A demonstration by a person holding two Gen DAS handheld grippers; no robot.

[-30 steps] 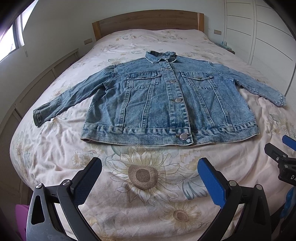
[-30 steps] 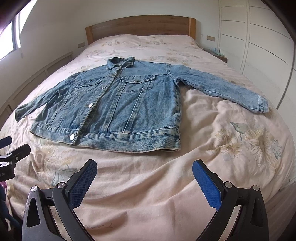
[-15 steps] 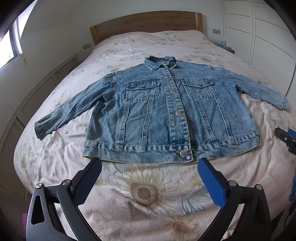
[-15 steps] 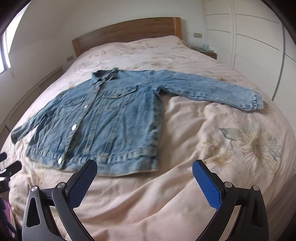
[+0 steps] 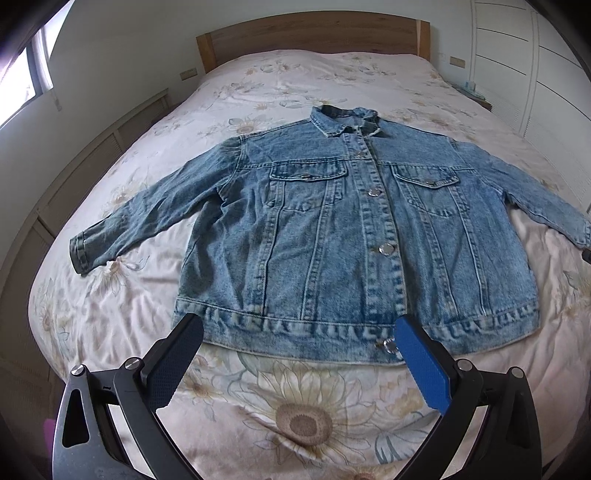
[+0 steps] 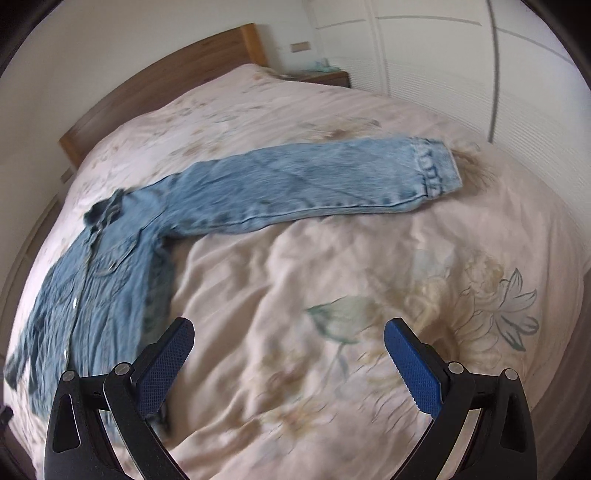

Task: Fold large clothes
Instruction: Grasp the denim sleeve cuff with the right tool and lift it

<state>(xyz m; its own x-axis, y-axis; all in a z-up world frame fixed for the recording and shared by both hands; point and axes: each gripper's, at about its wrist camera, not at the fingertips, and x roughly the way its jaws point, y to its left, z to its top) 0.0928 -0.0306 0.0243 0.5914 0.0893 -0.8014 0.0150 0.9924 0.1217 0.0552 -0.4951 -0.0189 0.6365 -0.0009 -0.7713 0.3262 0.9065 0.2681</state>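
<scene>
The left gripper [image 5: 299, 354] hovers low at the bottom of its frame, its two fingers spread wide and holding nothing, their tips level with the hem of a denim jacket [image 5: 332, 229]. One finger's pad [image 5: 423, 365] is bright blue and ribbed; the other, in shadow, shows a fine grid texture. The jacket lies flat and face up in the middle of the frame on a bed [image 5: 110, 314], buttoned with round metal studs, its collar toward the wooden headboard [image 5: 314, 33] at the top and both sleeves stretched outward. The faded blue cloth shows raised seams, two flapped chest pockets and a thick banded hem.

In the right wrist view the right gripper [image 6: 288, 354] is likewise released, its fingers wide apart over bare bedcover at the bottom centre. The jacket [image 6: 110, 266] sits at the left, blurred, with one sleeve [image 6: 314, 184] running across the upper middle to its stitched cuff. The cover is pale pink, wrinkled, printed with large sunflowers. White panelled doors [image 6: 461, 55] fill the upper right.
</scene>
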